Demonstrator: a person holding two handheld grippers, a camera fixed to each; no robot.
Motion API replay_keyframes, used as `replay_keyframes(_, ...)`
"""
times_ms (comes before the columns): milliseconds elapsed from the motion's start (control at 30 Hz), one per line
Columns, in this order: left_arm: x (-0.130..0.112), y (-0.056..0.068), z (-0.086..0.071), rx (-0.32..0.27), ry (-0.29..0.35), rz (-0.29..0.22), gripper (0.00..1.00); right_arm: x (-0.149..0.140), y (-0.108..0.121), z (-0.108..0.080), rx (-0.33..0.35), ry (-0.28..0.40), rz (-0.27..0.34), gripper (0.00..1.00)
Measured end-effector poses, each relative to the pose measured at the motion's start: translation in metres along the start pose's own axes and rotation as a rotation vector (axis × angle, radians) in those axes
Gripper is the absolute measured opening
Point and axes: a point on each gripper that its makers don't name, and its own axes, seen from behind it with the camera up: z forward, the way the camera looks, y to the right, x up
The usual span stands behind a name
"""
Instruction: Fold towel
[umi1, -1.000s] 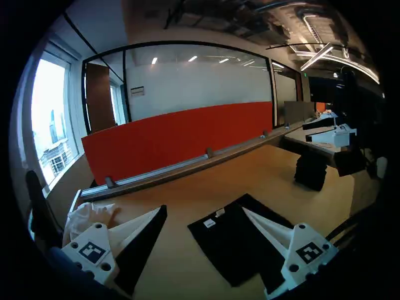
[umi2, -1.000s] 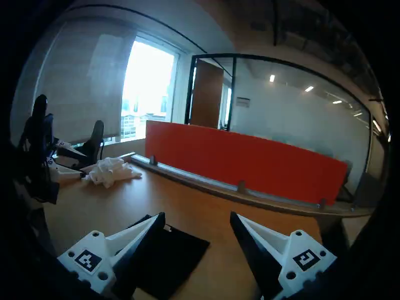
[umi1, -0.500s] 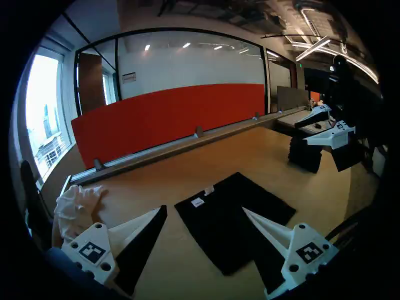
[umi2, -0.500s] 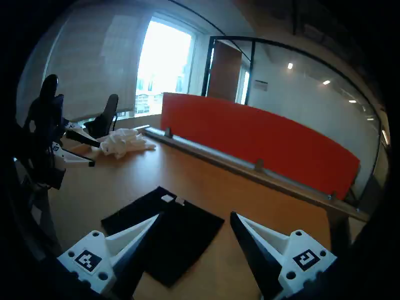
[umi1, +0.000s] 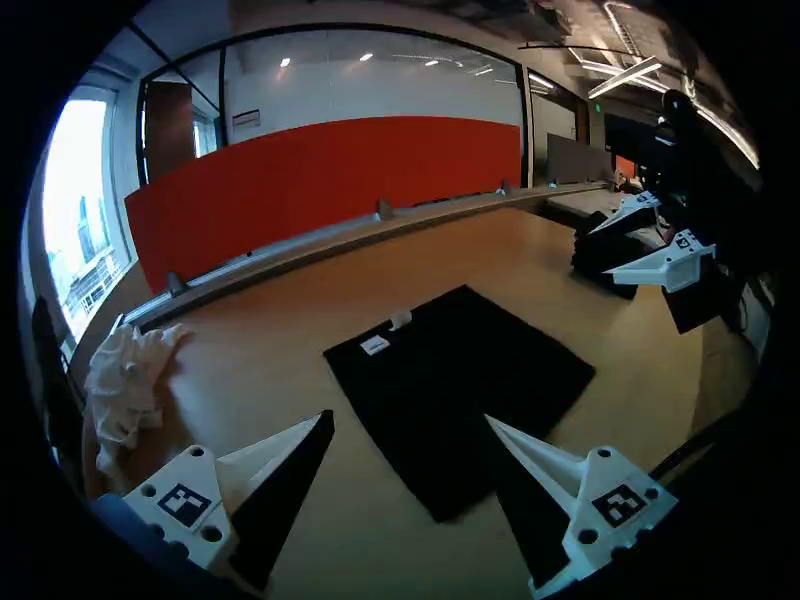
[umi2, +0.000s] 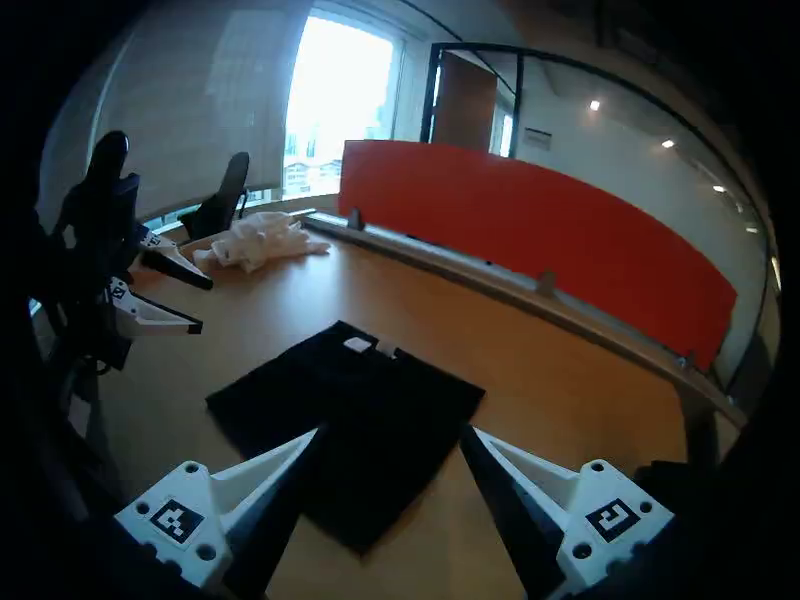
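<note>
Inspected long wooden surface (umi1: 300, 330), closed along its far side by a metal rail and red partition (umi1: 320, 180), with a glass wall behind and a window (umi2: 340, 105) at one end. Found black towel (umi1: 460, 380) spread flat mid-surface, all four edges well inside surface edges, two white tags (umi1: 388, 333) at the edge nearest the partition. Noted bare wood on every side of towel. Logged crumpled white cloth (umi1: 125, 385) well apart toward window end, near an office chair (umi2: 220, 205). Logged dark folded stack (umi1: 592, 262) well apart toward opposite end. Found left tongs (umi1: 407, 418) spread wide, holding nothing, aimed at towel's near corner. Found right tongs (umi2: 390, 431) likewise spread wide and empty, towel's near corner between the fingers. Could not tell whether either touches fabric. Saw left tongs also in right gripper view, off towel's left side, fingers parted.
</note>
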Motion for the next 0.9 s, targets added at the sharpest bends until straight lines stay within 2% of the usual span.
replay_keyframes(400, -0.053, 0.02, 0.022, -0.047, -0.1, -0.003, 1.0, -0.067, -0.016, 0.024, 0.025, -0.107, 0.004, 1.0)
replay_keyframes(700, -0.09, 0.034, 0.033, -0.084, -0.176, -0.025, 1.0, -0.111, -0.027, 0.032, 0.051, -0.186, -0.001, 1.0)
replay_keyframes(900, -0.109, 0.039, 0.037, -0.099, -0.228, -0.043, 1.0, -0.134, -0.031, 0.035, 0.064, -0.231, 0.0, 1.0)
